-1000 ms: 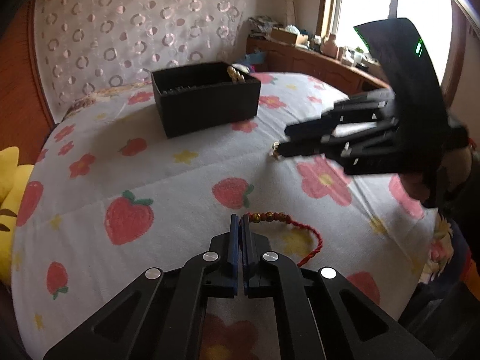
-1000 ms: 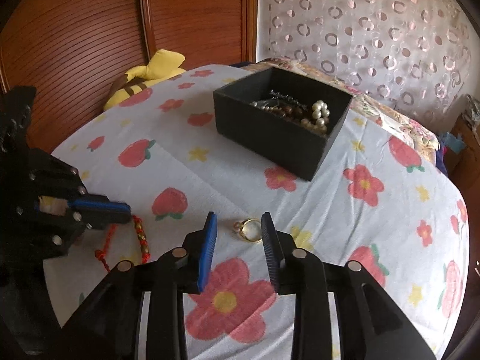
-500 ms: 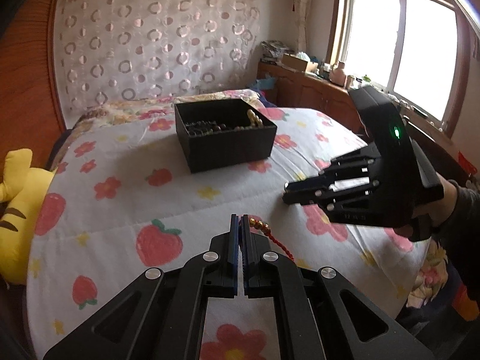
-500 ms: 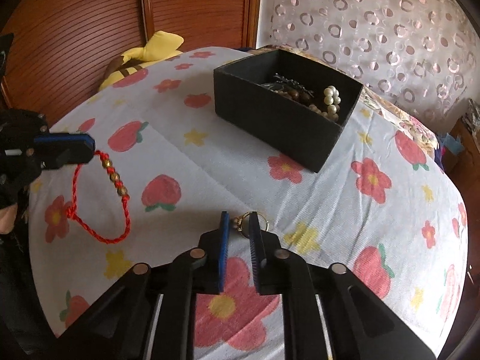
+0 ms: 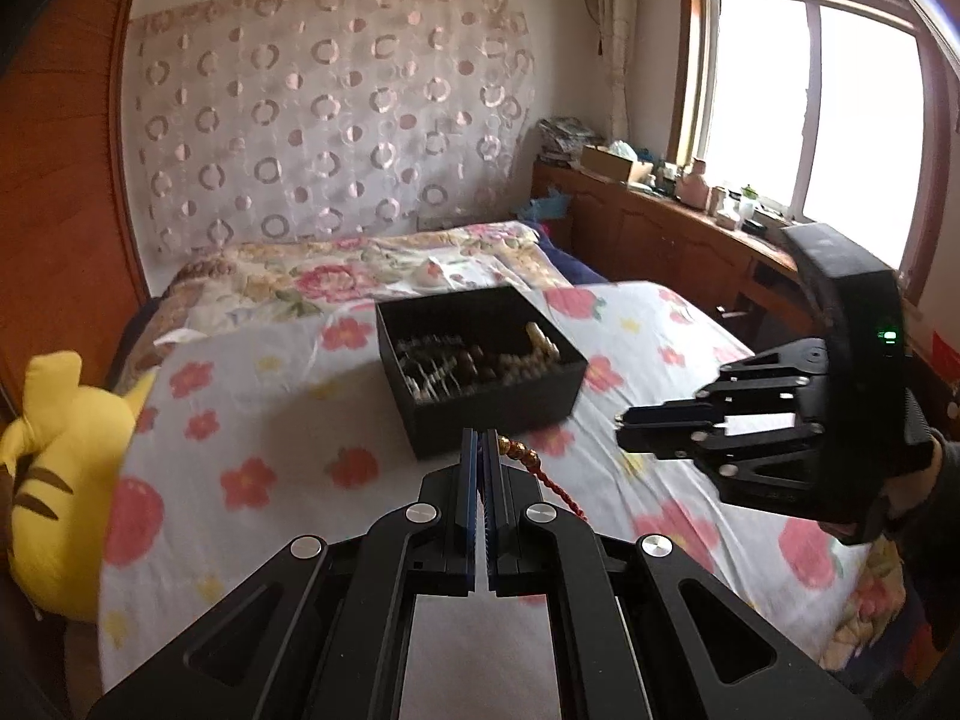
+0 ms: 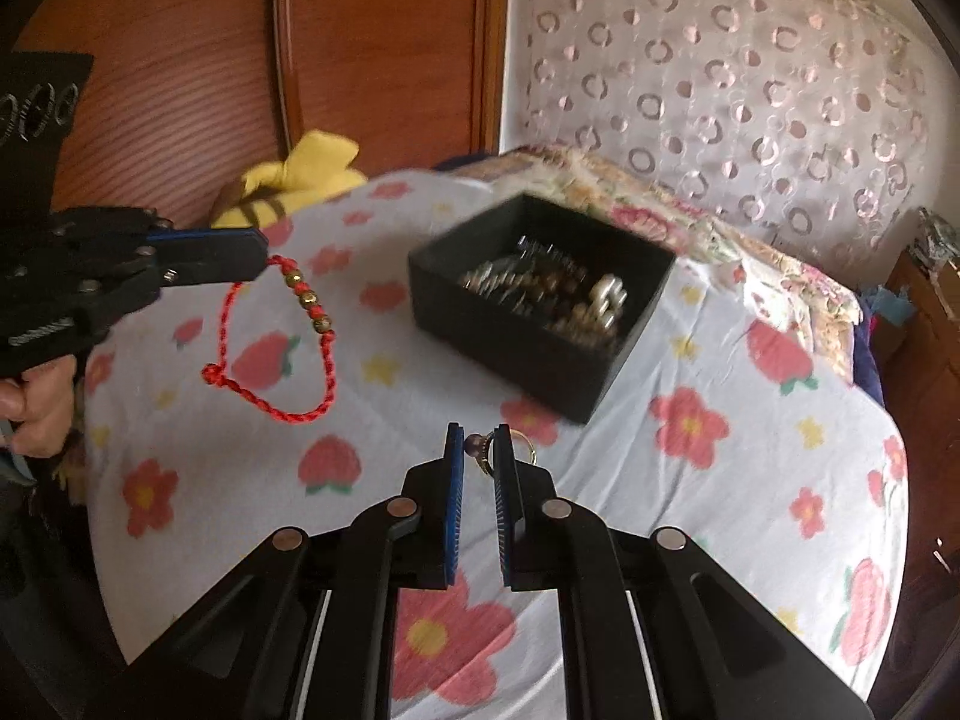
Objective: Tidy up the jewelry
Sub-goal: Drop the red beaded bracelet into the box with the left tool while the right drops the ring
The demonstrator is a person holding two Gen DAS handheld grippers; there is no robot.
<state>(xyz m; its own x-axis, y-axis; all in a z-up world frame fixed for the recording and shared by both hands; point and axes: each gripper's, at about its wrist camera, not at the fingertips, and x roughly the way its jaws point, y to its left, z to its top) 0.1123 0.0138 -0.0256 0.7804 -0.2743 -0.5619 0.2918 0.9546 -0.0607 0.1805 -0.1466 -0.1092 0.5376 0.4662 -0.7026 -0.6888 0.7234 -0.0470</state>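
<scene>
Left wrist view: the left gripper [image 5: 483,444] stands clenched on the red bracelet [image 5: 537,468], whose gold beads and braided cord trail off to the right of the tips, lifted clear of the bedspread [image 5: 270,408]. Beyond the tips sits the black box [image 5: 480,360], already stocked with beads, pearls and metal pieces. To the right, the right gripper [image 5: 624,423] hovers above the bed, held by a person's hand at the frame edge; what it carries cannot be made out from here. A yellow plush [image 5: 54,480] lies at the left edge of the bed.

Right wrist view: the right gripper [image 6: 480,450], whose jaws have just been closing, grasps a gold ring [image 6: 498,450] with a dark stone between its tips, apparently raised off the bedspread [image 6: 750,450]. At left, the left gripper [image 6: 261,255] dangles the bracelet [image 6: 288,336] in a full loop above the strawberry print. The box [image 6: 540,300] stands just beyond the ring, near the bed's middle.

Judged from both views, the job looks nearly finished: most pieces lie in the box, no other loose jewelry shows on the bed, and what is left is to carry the bracelet and ring over the rim and release them inside.
</scene>
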